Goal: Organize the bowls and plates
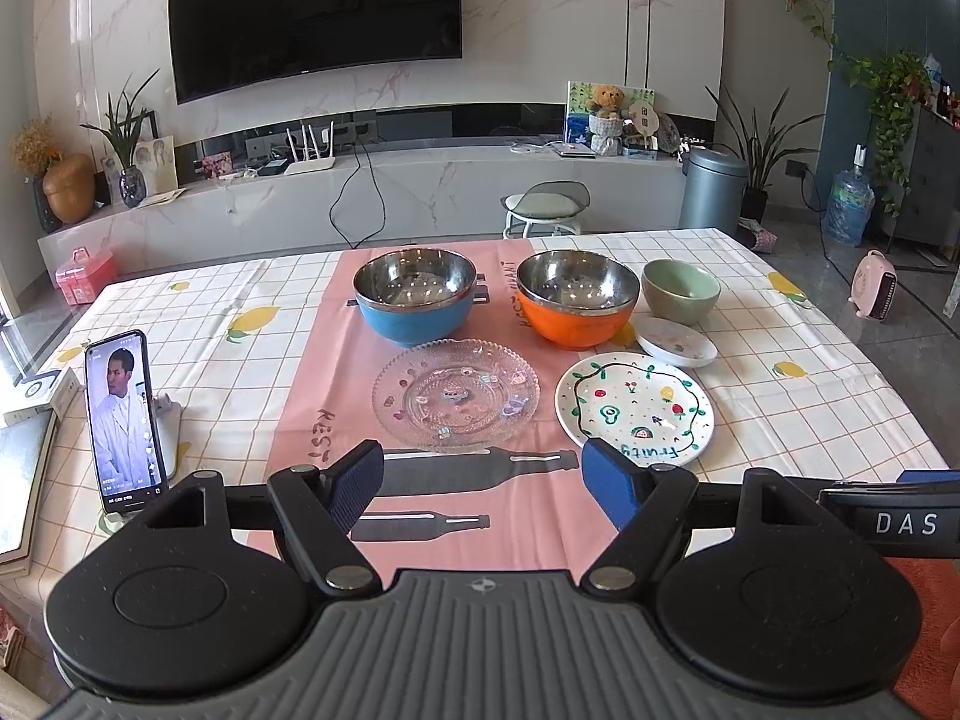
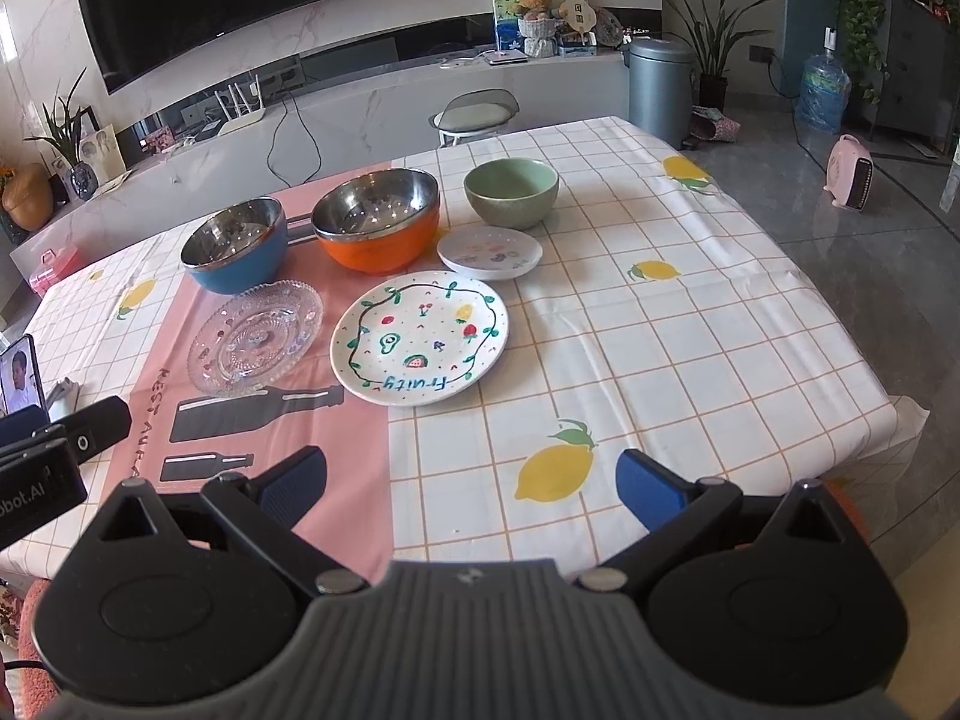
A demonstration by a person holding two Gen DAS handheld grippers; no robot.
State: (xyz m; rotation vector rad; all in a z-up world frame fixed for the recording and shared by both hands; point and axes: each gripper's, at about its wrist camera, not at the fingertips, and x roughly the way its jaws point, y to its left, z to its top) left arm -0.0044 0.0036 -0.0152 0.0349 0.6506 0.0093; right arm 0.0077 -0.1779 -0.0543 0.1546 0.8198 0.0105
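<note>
Left gripper (image 1: 483, 483) agape; white plate (image 1: 635, 408) fruit-painted, lettered "Fruity".

Left gripper (image 1: 483, 483): black body, ribbed grey centre plate bearing a small round emblem at 12 o'clock, two round black side discs, silver pivot screws, blue-padded fingers (image 1: 606, 489). Right gripper (image 2: 471, 492): identical build, blue-padded fingers (image 2: 651, 495), white lettering on its housing.

blue bowl (image 1: 414, 303) | orange bowl (image 1: 576, 300) | green bowl (image 1: 681, 291) | fruit-painted white plate (image 1: 635, 407) | lemon-check tablecloth (image 1: 798, 396)
</note>
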